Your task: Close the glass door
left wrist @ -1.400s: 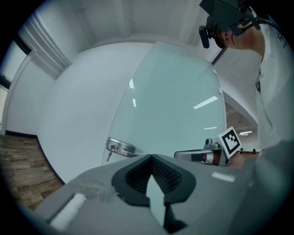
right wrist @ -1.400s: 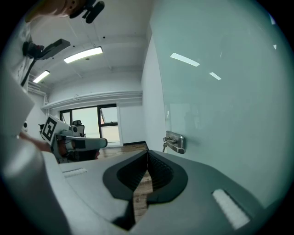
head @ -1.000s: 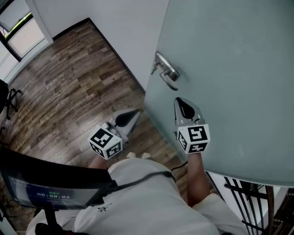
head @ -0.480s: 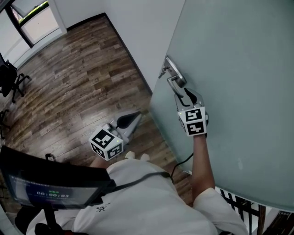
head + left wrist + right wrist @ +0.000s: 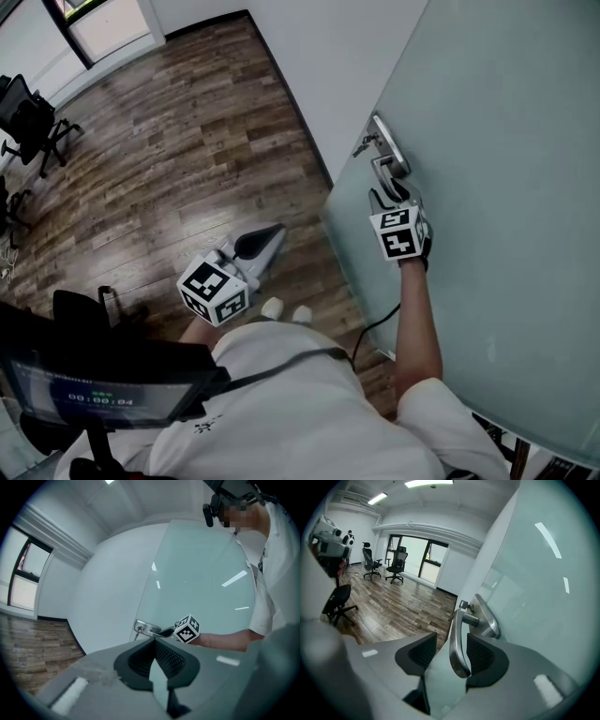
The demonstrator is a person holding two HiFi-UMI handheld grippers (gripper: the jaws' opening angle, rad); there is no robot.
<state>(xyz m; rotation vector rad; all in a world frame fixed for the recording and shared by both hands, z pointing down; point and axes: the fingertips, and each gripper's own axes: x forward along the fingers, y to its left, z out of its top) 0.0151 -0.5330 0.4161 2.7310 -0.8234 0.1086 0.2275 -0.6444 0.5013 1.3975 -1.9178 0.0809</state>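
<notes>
Right gripper (image 5: 385, 194) was at door handle (image 5: 388, 165) of glass door (image 5: 506, 206). Its fingers (image 5: 486, 656) had just been opening and stood spread, handle lever between them (close to one finger, not pinched). Left gripper (image 5: 270, 234) hung over wood floor (image 5: 159, 178), fingers (image 5: 174, 660) pressed together, empty. Handle sat near door's free edge.

Left tongs (image 5: 153, 641) closed, empty — ahead, the glass door (image 5: 201, 573), right tongs (image 5: 174, 631) at its handle (image 5: 147, 629).
</notes>
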